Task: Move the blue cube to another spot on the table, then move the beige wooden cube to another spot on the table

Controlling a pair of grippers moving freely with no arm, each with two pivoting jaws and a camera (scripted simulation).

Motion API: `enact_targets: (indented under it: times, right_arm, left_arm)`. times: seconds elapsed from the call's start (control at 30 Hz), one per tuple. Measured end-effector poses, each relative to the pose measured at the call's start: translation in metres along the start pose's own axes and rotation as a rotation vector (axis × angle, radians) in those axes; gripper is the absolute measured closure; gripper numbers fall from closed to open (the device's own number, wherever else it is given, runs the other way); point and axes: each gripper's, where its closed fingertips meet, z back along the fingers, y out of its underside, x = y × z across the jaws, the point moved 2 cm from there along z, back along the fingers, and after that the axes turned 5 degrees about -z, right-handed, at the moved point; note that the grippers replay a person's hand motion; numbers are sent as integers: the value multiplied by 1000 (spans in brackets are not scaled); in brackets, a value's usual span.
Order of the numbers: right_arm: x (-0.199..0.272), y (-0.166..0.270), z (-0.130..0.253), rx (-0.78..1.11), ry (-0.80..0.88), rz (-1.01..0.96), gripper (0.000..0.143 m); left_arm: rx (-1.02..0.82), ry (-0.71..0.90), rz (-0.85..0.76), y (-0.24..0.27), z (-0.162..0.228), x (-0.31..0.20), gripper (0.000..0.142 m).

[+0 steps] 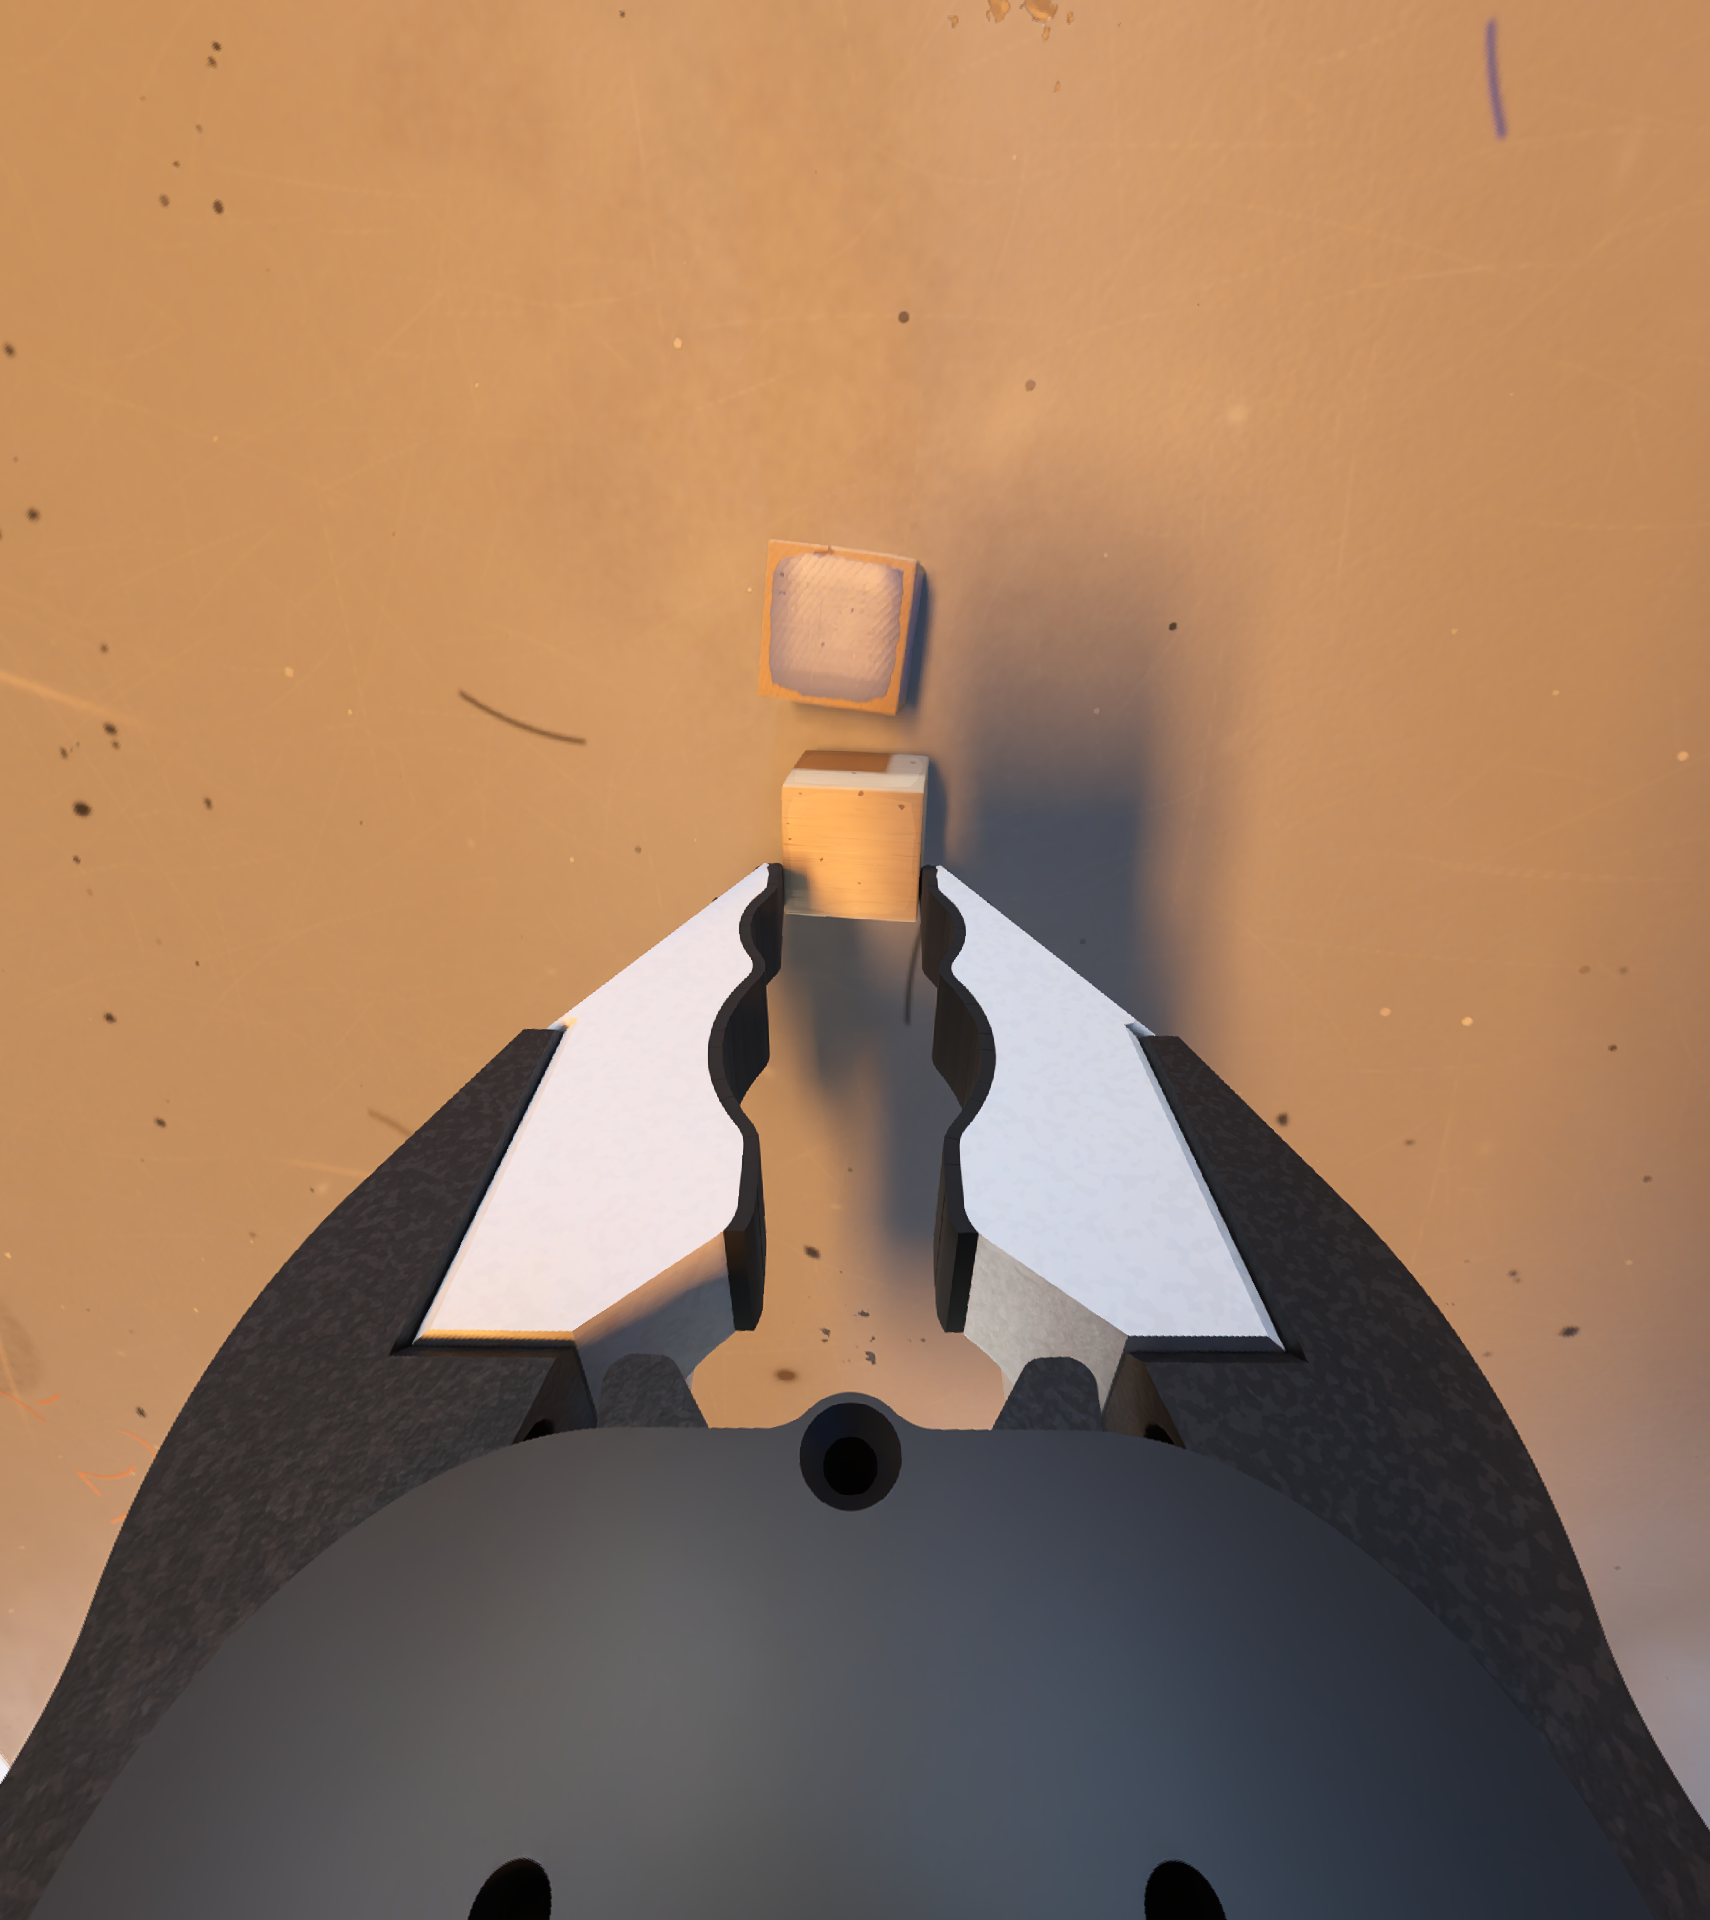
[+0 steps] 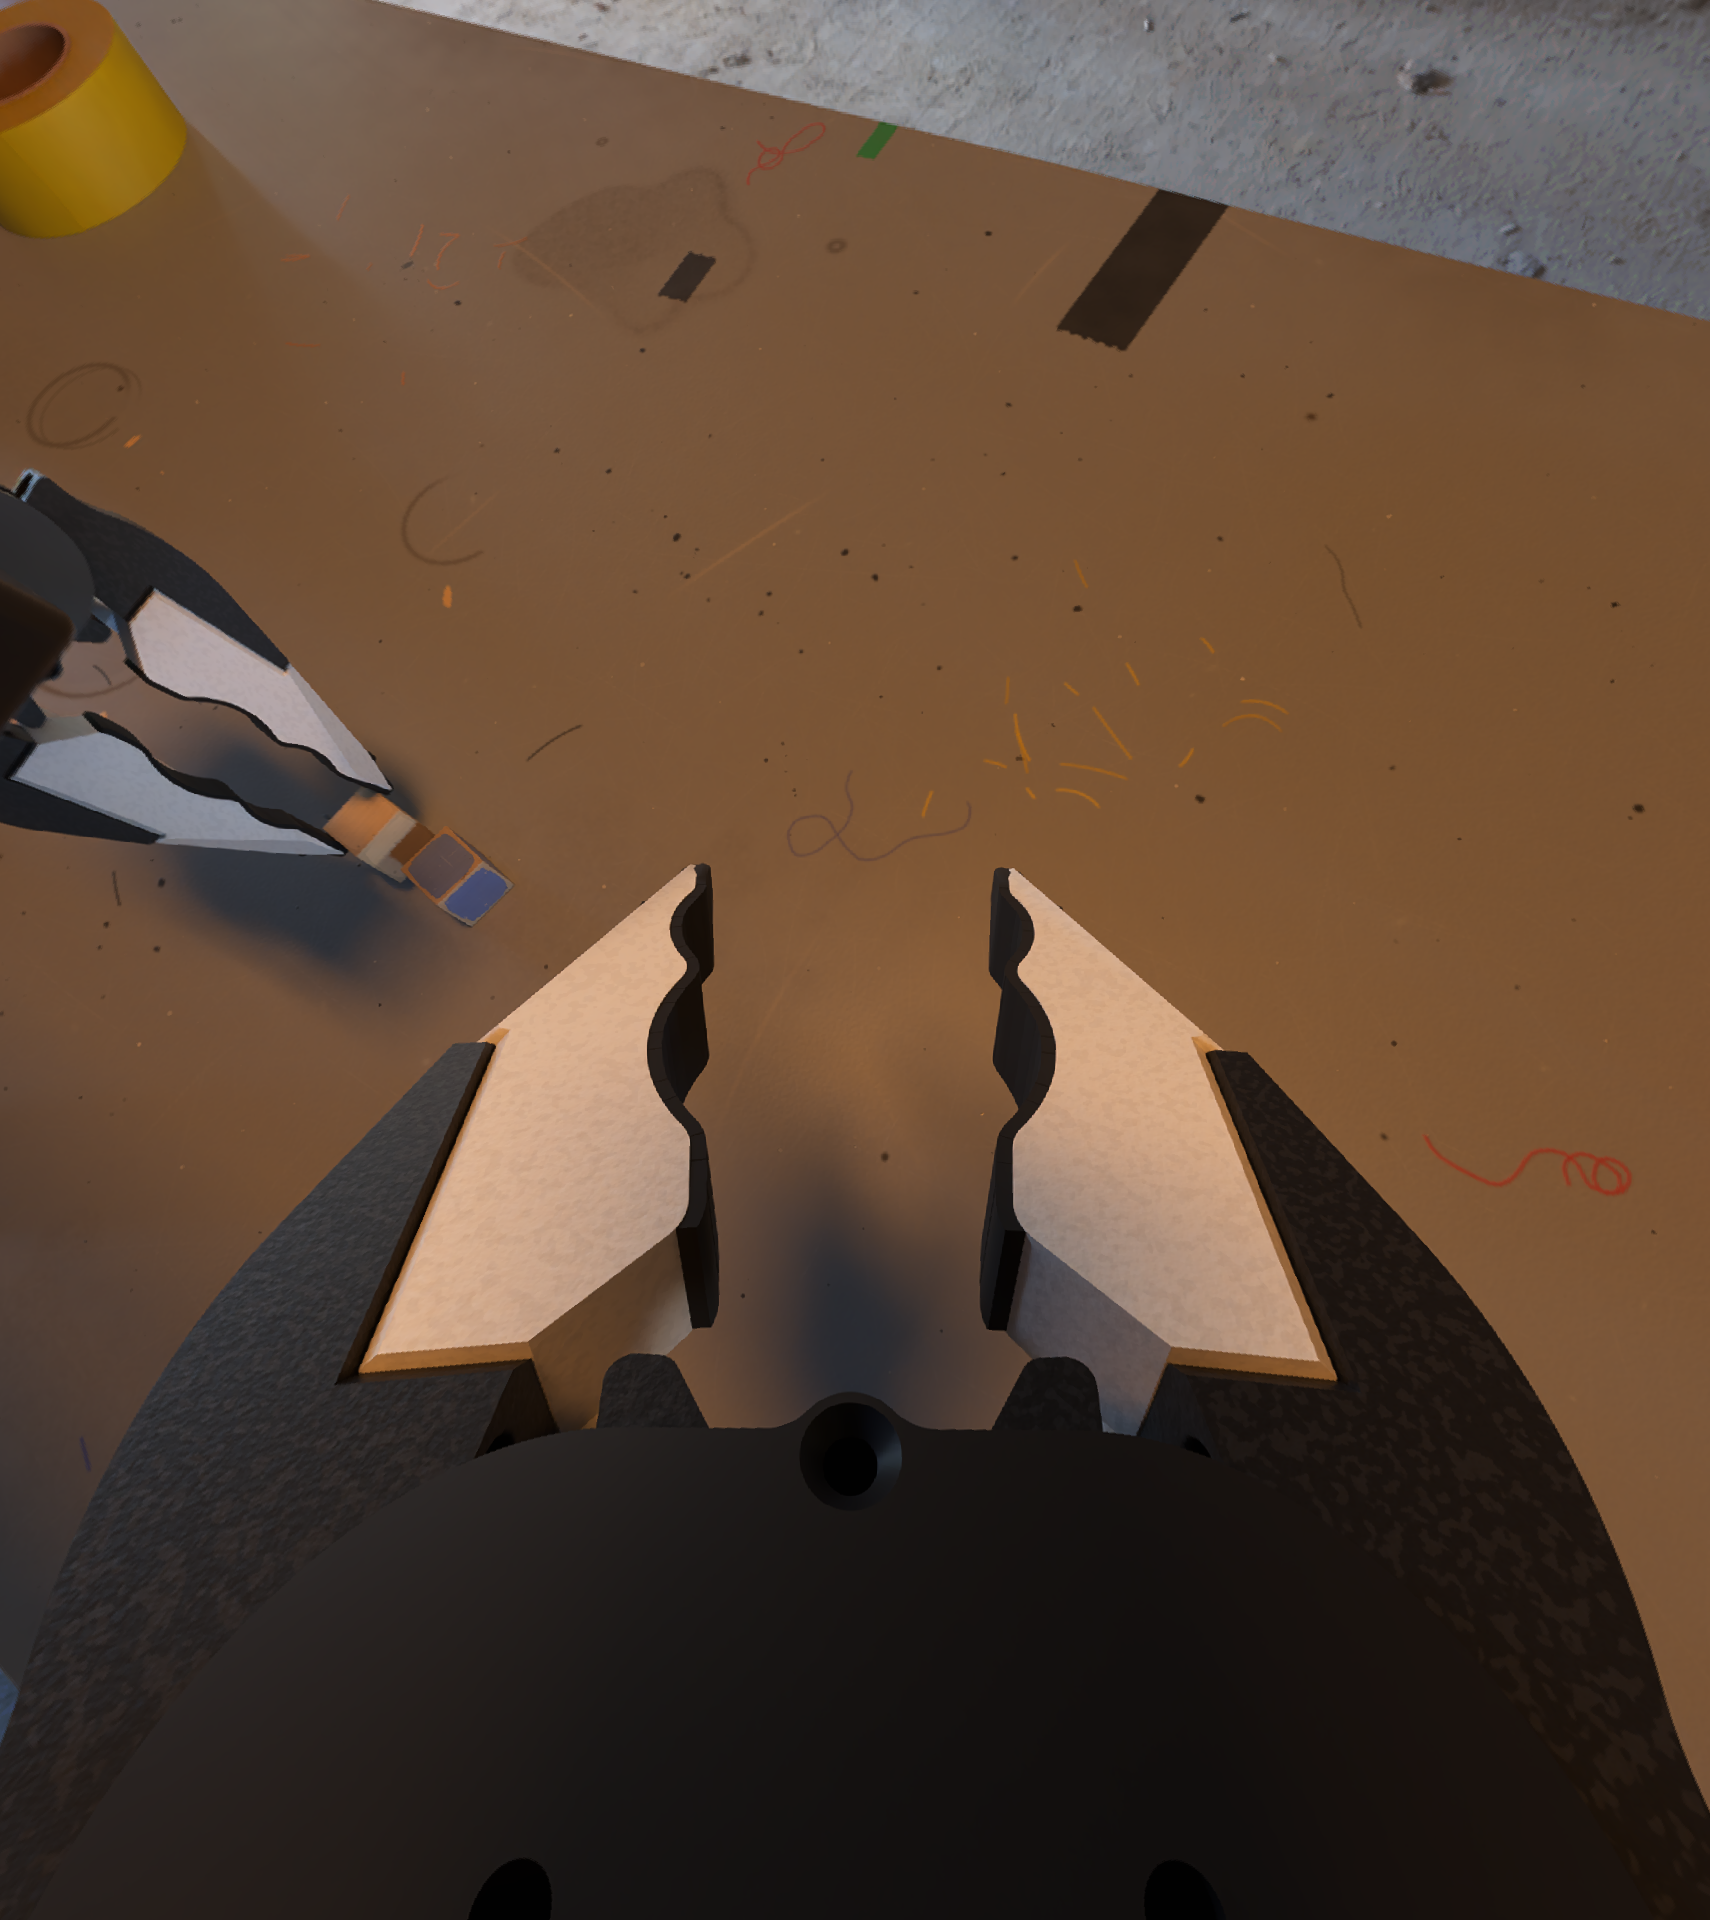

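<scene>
The beige wooden cube (image 1: 853,847) sits between the fingertips of my left gripper (image 1: 852,883), which is closed on its two sides. I cannot tell whether it rests on the brown table (image 1: 311,520) or is just above it. The blue cube (image 1: 838,627) lies on the table just beyond it, a small gap away. In the right wrist view the left gripper (image 2: 363,816) holds the beige cube (image 2: 371,821) at far left, with the blue cube (image 2: 464,883) right in front. My right gripper (image 2: 851,883) is open and empty above the table.
A yellow tape roll (image 2: 40,114) stands at the far left corner. A black tape strip (image 2: 1142,270) and a smaller black patch (image 2: 687,276) lie flat near the table's far edge. Concrete floor (image 2: 1350,94) lies beyond that edge.
</scene>
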Motion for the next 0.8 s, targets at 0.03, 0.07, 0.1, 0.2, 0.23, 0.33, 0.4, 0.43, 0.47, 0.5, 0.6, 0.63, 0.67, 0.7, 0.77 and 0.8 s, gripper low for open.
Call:
enact_targets:
  times: [0.03,0.07,0.1,0.2,0.23,0.33,0.4,0.43,0.47,0.5,0.6,0.63,0.67,0.7,0.77,0.8]
  right_arm:
    - [-1,1,0,0,0,-4,89]
    - [-2,1,0,-1,0,-7,89]
    - [-3,1,1,-3,-2,-12,89]
    - [-4,2,0,-9,-12,-23,89]
    - [-4,2,0,-6,-14,-24,89]
    - [-6,4,-1,4,-12,-26,89]
    - [-6,4,-1,5,-13,-26,89]
    - [-6,4,-1,5,-15,-25,89]
    - [-6,4,-1,5,-15,-25,89]
    - [-6,5,-1,6,-16,-26,89]
    - [-8,6,-2,12,-12,-36,89]
    - [-9,7,-2,15,-9,-42,88]
    - [-10,8,-2,19,-8,-48,88]
    - [-11,9,-2,22,-10,-50,88]
    - [-11,9,-2,22,-13,-51,88]
    - [-11,9,-2,20,-15,-53,88]
  left_arm:
    - [9,2,-7,-2,-3,0,116]
    - [16,4,-13,-3,-5,1,116]
    - [21,6,-17,-4,-7,1,116]
    - [21,19,-11,-8,-10,2,116]
    - [21,21,-10,-9,-11,3,116]
    - [34,13,-25,-11,-14,4,115]
    - [31,25,-26,-12,-15,6,115]
    - [30,28,-25,-12,-15,6,115]
    - [29,32,-27,-13,-16,6,115]
    - [27,36,-33,-13,-16,6,116]
    - [29,46,-45,-14,-16,7,116]
    - [29,50,-51,-14,-16,7,116]
    - [27,54,-60,-14,-16,7,116]
    - [26,57,-71,-14,-16,7,116]
    - [23,76,-83,-15,-19,5,110]
    - [19,72,-82,-15,-19,4,105]
